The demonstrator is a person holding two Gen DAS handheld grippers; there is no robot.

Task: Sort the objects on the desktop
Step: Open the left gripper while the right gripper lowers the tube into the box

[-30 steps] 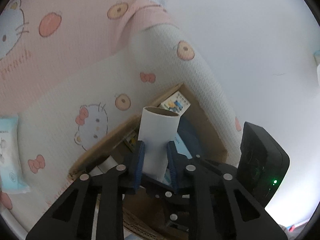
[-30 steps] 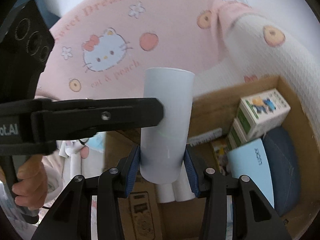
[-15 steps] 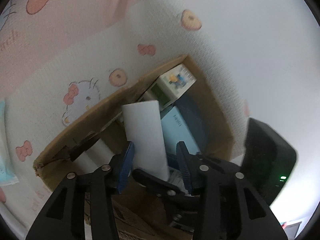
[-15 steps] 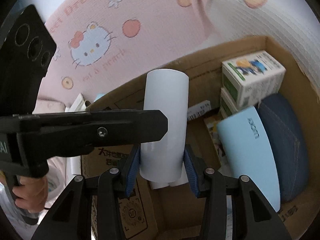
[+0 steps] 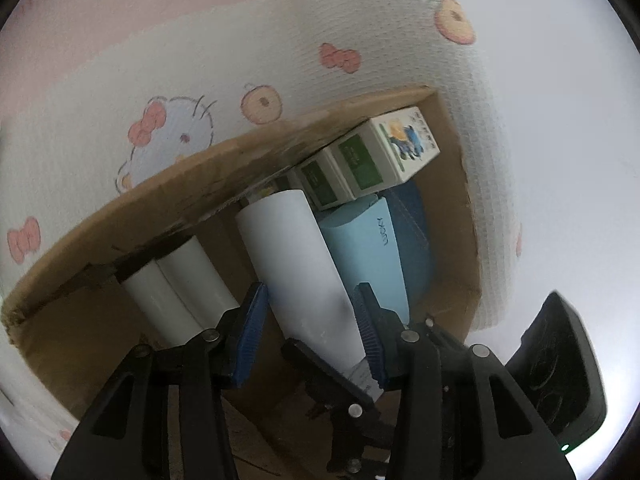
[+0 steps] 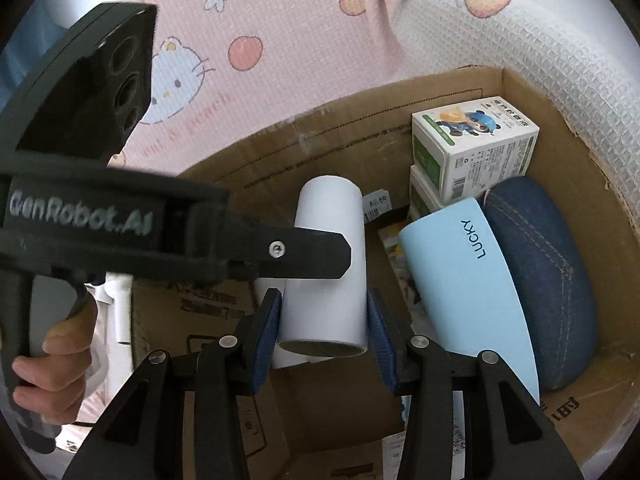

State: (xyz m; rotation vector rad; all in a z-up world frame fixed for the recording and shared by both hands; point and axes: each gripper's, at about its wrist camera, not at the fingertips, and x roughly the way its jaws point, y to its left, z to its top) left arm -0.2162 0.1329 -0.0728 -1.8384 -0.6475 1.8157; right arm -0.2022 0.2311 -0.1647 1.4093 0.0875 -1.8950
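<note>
A white paper roll (image 6: 326, 264) with a cardboard core is held low inside an open cardboard box (image 6: 360, 120). My right gripper (image 6: 323, 334) is shut on its near end. In the left wrist view the same roll (image 5: 298, 268) stands between the pads of my left gripper (image 5: 310, 330), whose jaws are spread wider than the roll and stand apart from it. The left gripper's body (image 6: 168, 236) crosses in front of the roll in the right wrist view. Two more white rolls (image 5: 180, 284) lie in the box to the left.
The box also holds two small green-and-white cartons (image 6: 474, 152), a light blue LUCKY case (image 6: 468, 280) and a denim case (image 6: 548, 264). A pink and white Hello Kitty cloth (image 6: 280, 32) lies behind the box. The box walls close in all around.
Both grippers have lowered the roll into the box beside the two rolls. The left gripper's jaws have opened off the roll; the right still grips it.
</note>
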